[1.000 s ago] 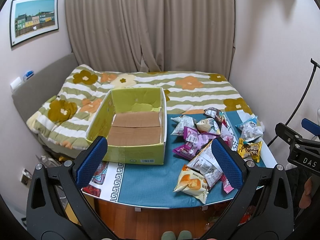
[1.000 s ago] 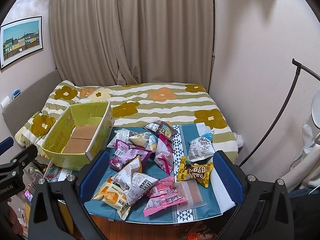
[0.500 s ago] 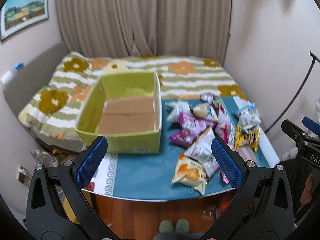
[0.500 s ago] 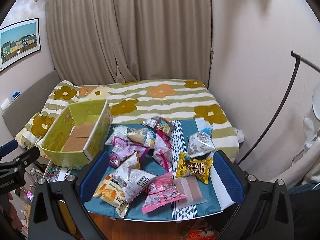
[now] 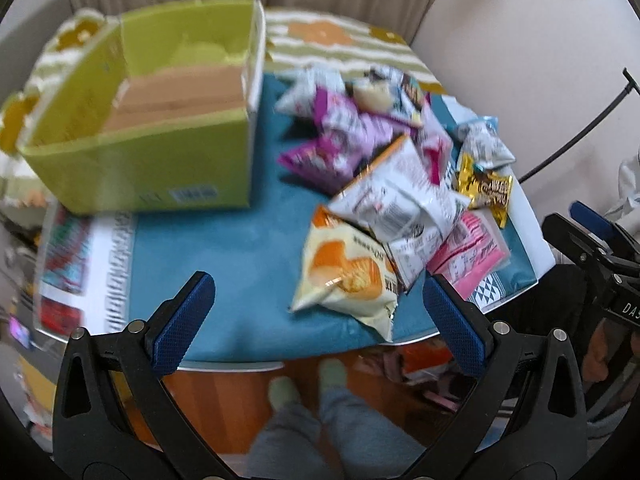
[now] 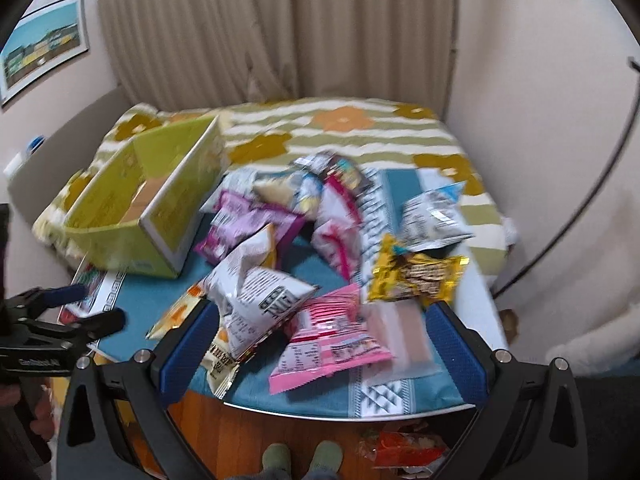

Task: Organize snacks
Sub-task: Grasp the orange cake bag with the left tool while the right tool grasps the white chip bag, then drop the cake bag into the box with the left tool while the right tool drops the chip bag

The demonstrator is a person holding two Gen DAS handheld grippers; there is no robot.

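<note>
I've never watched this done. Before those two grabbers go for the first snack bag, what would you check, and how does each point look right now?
1. Left gripper open and holding nothing: ok.
2. Right gripper open and holding nothing: ok.
3. Green cardboard box has room: ok, only its brown floor shows.
4. A bag is easy to reach: ok, the orange-and-cream snack bag lies at the pile's near edge on the blue tablecloth.
5. The pink snack bag is free to lift: cannot tell, the white snack bag seems to overlap its edge.
6. Sharp view for aiming: not ok, both pictures are motion-blurred.
</note>
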